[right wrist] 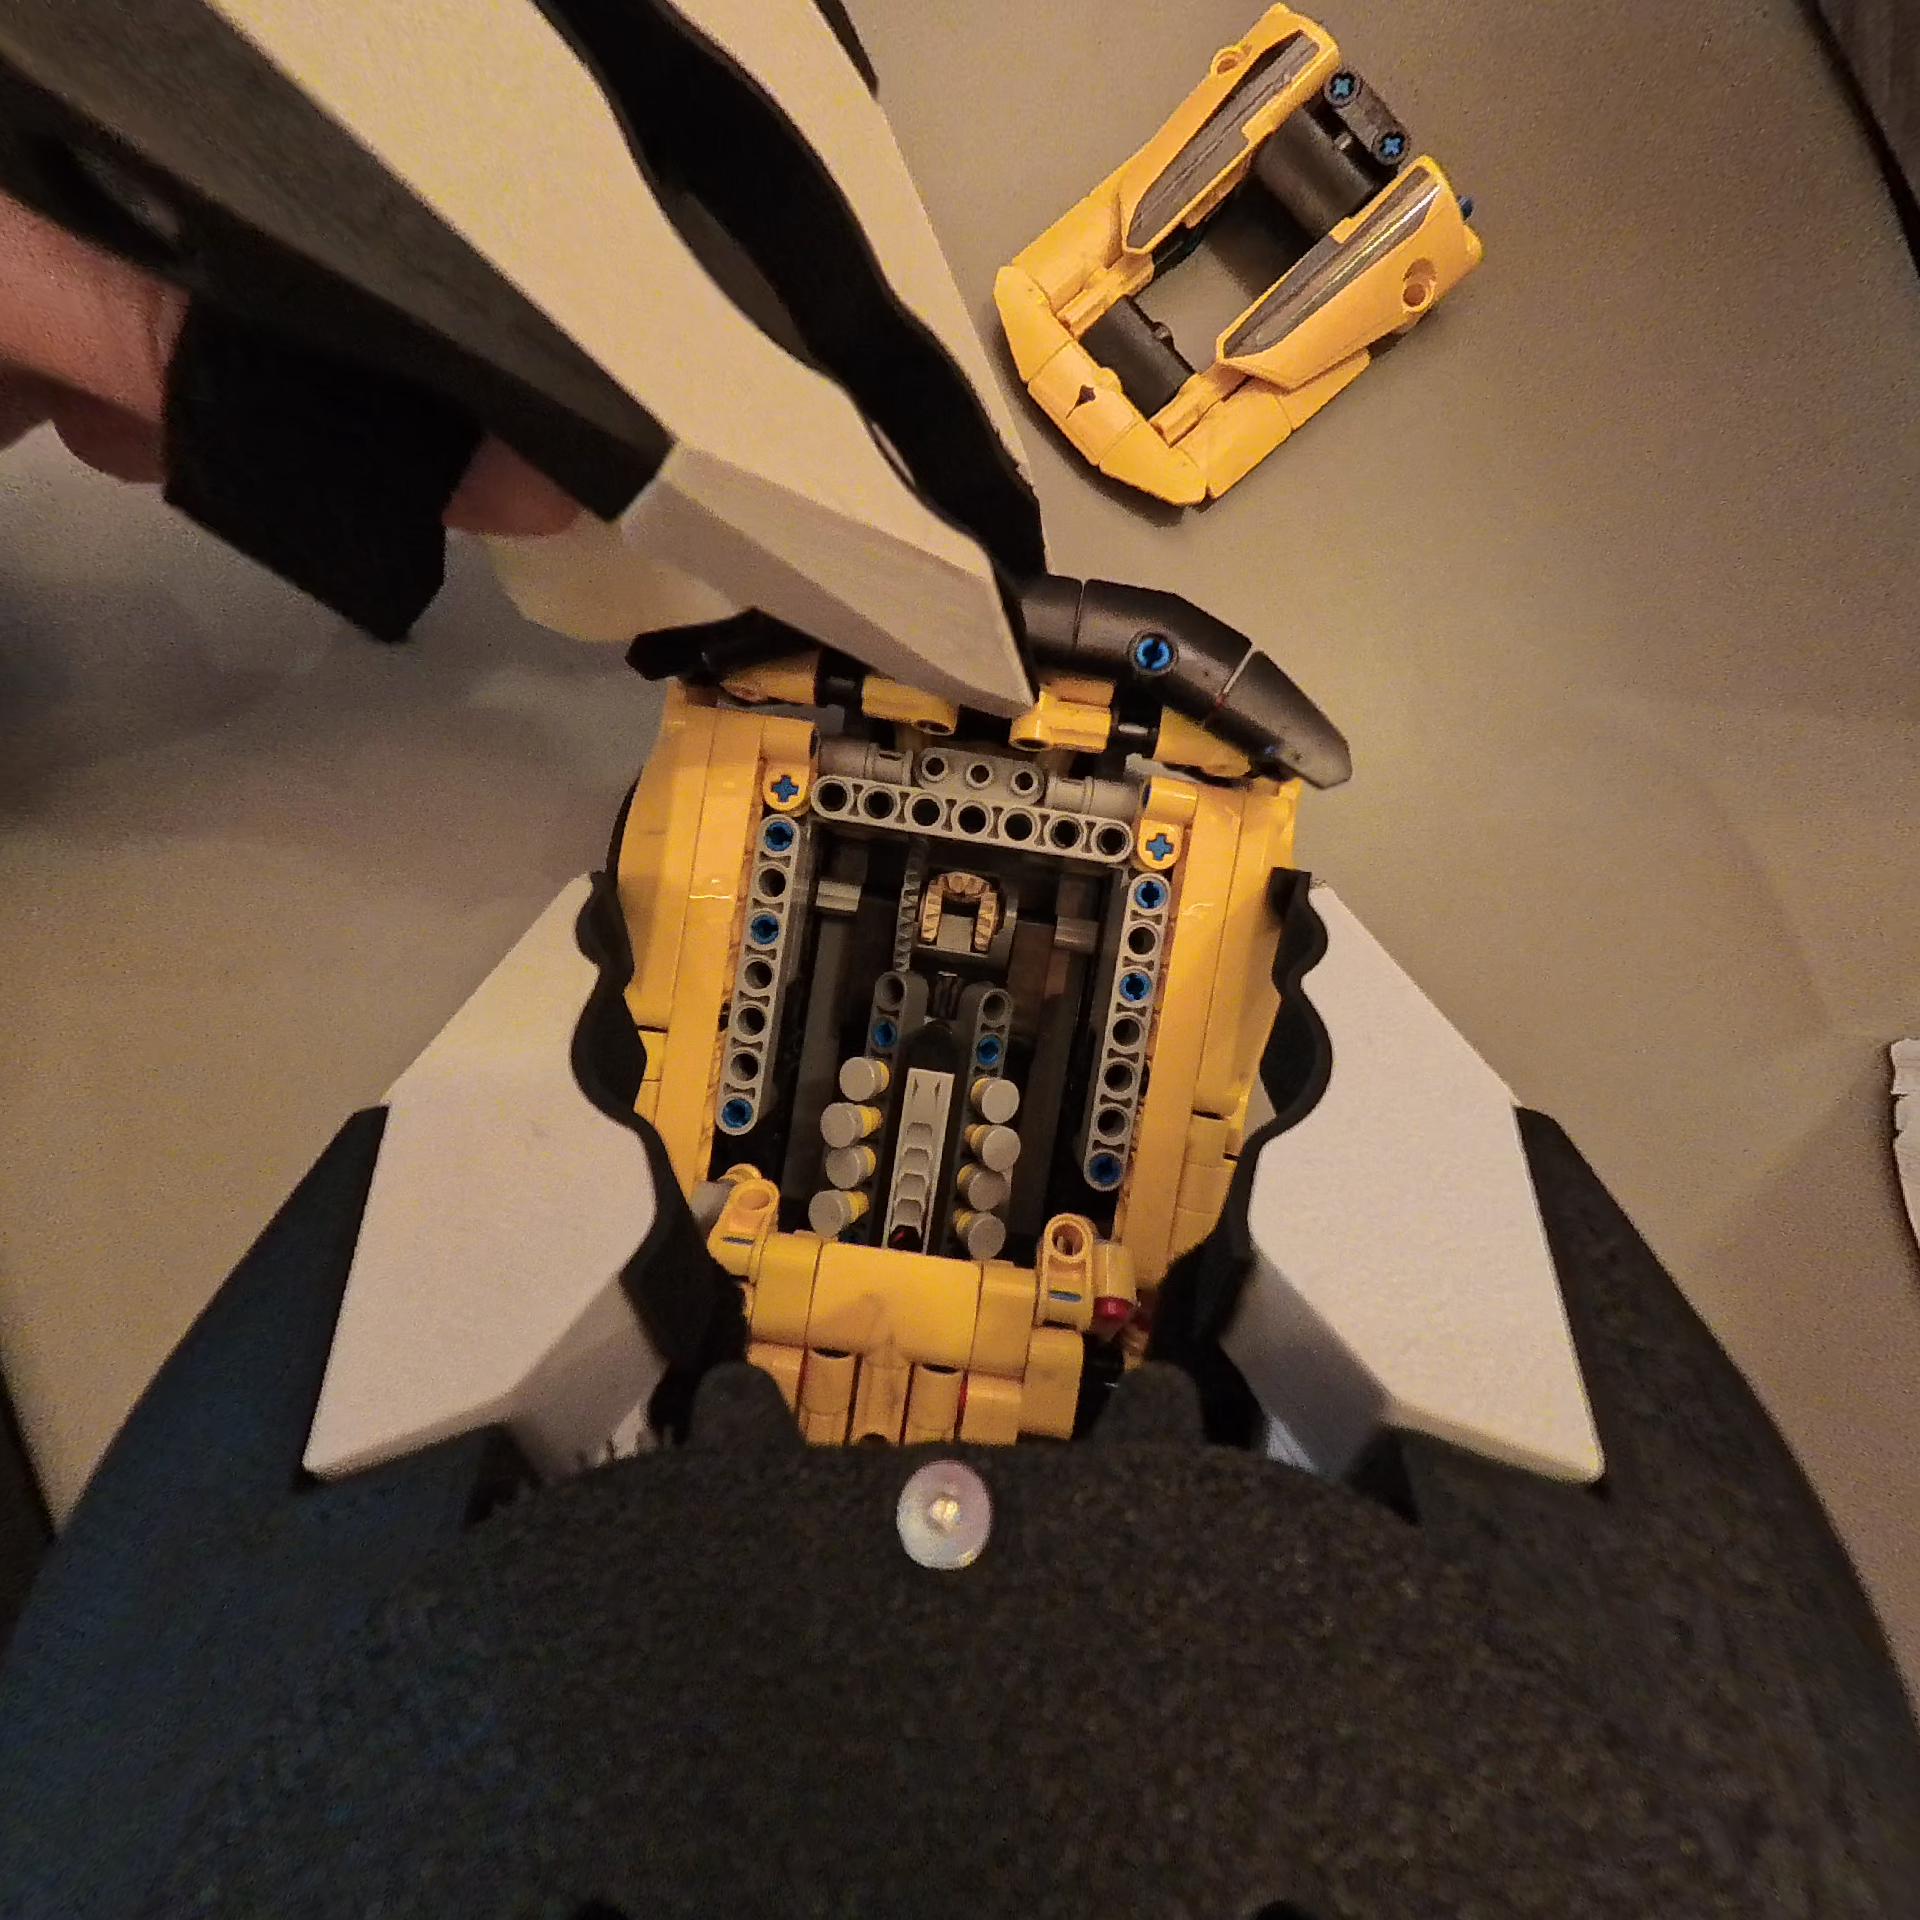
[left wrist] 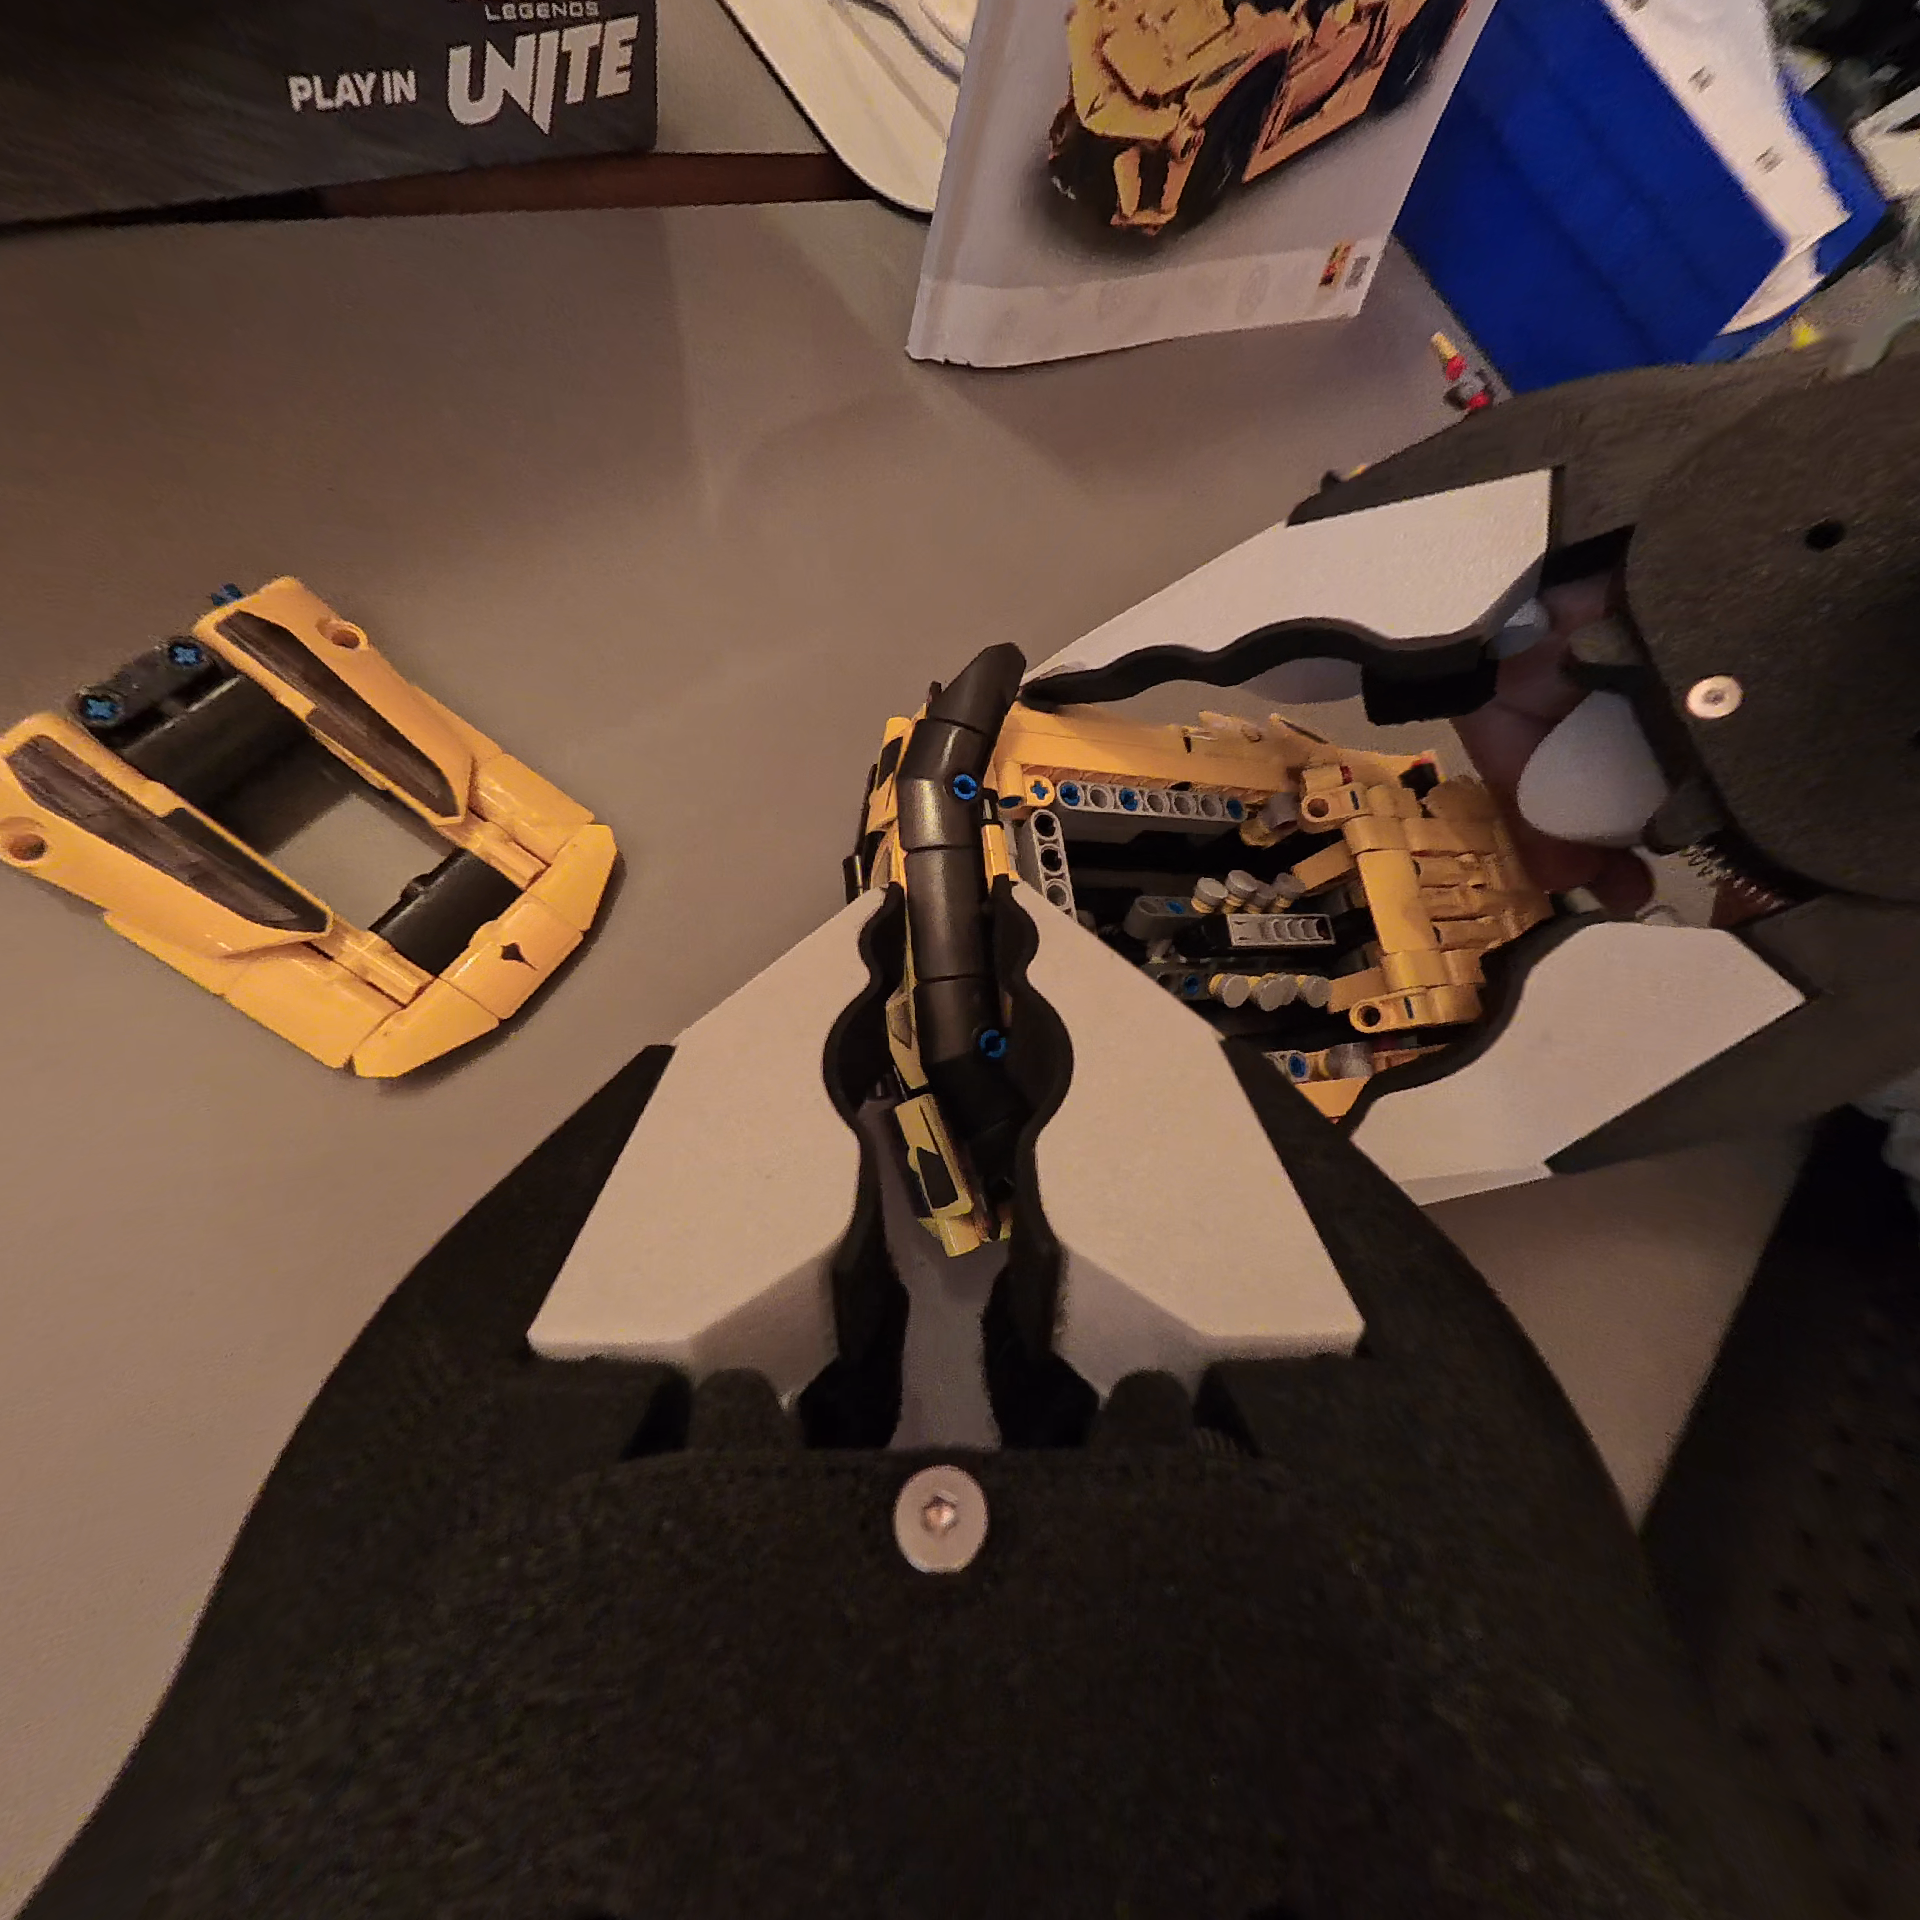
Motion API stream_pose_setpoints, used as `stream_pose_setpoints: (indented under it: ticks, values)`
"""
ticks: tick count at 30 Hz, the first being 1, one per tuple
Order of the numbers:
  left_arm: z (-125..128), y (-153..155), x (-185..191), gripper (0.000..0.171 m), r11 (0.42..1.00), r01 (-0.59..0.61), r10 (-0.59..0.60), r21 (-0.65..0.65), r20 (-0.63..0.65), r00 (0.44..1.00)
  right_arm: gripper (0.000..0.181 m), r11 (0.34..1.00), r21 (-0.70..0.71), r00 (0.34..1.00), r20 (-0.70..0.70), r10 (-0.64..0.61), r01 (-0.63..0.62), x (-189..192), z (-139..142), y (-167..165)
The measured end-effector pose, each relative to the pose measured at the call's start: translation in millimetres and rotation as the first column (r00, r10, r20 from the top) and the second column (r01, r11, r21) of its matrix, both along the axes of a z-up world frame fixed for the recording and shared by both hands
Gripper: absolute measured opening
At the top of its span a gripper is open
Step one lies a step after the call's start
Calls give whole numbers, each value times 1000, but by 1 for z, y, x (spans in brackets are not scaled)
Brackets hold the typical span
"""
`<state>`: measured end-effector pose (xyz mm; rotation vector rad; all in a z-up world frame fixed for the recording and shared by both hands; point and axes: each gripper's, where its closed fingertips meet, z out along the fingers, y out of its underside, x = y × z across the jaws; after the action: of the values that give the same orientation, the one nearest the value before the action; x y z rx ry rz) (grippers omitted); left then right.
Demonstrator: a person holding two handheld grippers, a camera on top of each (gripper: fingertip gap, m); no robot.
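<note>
A yellow brick-built car body [right wrist: 925,1299] with an exposed grey engine bay sits between my right gripper's [right wrist: 945,894] fingers, which are shut on its two sides. It also shows in the left wrist view [left wrist: 1382,831], with the right gripper [left wrist: 1195,904] coming in from the right. A black curved arch piece [left wrist: 940,831] runs across the body's far end. My left gripper [left wrist: 951,914] is shut on this arch. In the right wrist view the left gripper [right wrist: 1029,623] reaches in from the upper left onto the arch [right wrist: 1195,644].
A separate yellow and black roof panel [left wrist: 312,997] lies flat on the grey table [left wrist: 623,468], left of the grippers; it also shows in the right wrist view [right wrist: 1132,436]. At the far edge are a booklet [left wrist: 1143,260], a dark box [left wrist: 312,94], a blue bin [left wrist: 1590,177] and small loose parts [left wrist: 1460,374]. The tips of one gripper are about 4 cm away from the tips of the other.
</note>
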<state>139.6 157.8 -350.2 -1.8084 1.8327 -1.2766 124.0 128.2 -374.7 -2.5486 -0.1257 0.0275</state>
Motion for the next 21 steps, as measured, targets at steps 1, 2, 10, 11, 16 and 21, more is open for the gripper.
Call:
stream_pose_setpoints:
  ticks: [1, 2, 10, 11, 16, 21]
  values:
    - [0, 1, 0, 14, 999, 0, 0, -36, -3, 1000, 122, 1000, 1, 1000, -1, 0, 0, 0, 0, 0]
    - [-1, 2, 1, 14, 997, 2, -2, -81, -10, 1000, 122, 1000, 3, 1000, -5, -2, 2, 0, 0, 1]
    - [71, -4, 4, 15, 998, 11, 3, -56, 242, 970, 122, 1000, 5, 1000, -7, -9, 9, 0, -1, 1]
    - [78, 19, 4, 15, 997, -76, 67, 30, 241, 968, 121, 1000, 4, 1000, -5, -8, 8, 0, -1, 1]
    - [56, 61, -13, 16, 992, -91, 103, -85, 156, 982, 121, 1000, 11, 1000, -8, -6, 6, 1, 0, 1]
    - [75, 58, -24, 16, 854, 54, 105, -517, 274, 956, 121, 1000, 25, 1000, -2, 4, -4, 1, 4, 2]
